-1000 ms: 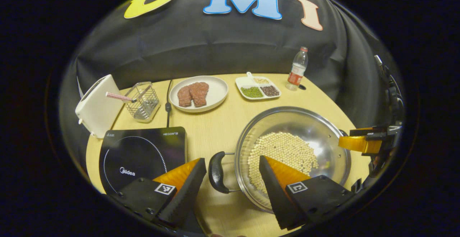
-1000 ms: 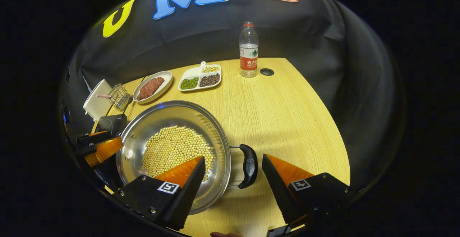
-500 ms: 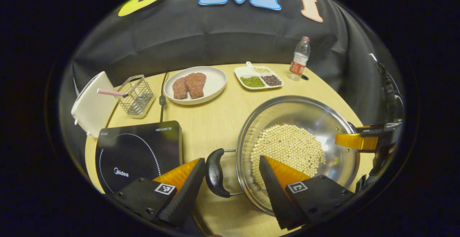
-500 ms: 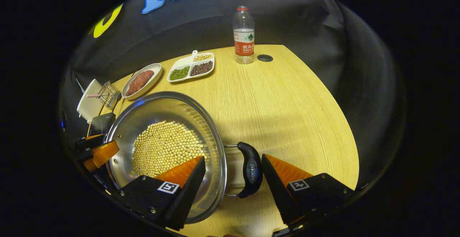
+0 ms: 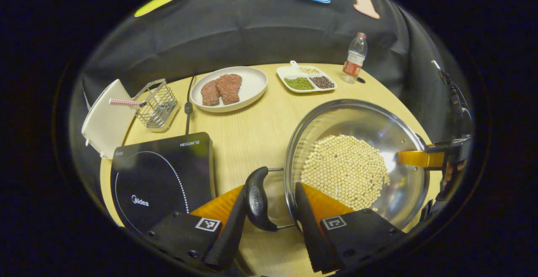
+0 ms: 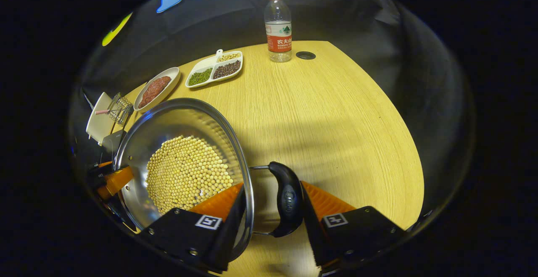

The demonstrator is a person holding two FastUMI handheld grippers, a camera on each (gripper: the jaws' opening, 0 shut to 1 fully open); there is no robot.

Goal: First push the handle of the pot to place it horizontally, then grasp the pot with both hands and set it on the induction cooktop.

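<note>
Here, left gripper (image 5: 269, 230) narrowed about the pot's near black handle (image 5: 257, 199): one pad against the grip's outer side, the other by the rim, wire stems between; a firm pinch from both could not be told. Right gripper (image 6: 272, 222) likewise half-closed astride the opposite handle (image 6: 288, 197), outer finger touching the grip, inner finger at the steel rim, clamp uncertain. Pot (image 5: 370, 119) rested on the table (image 5: 252, 130), full of pale beans (image 5: 344, 170), just right of the cooktop (image 5: 162, 176), not on it. Farther back: plate (image 5: 252, 83) with meat, divided dish (image 5: 307, 83), bottle (image 5: 355, 57), wire basket (image 5: 157, 104), white toaster (image 5: 105, 123).
</note>
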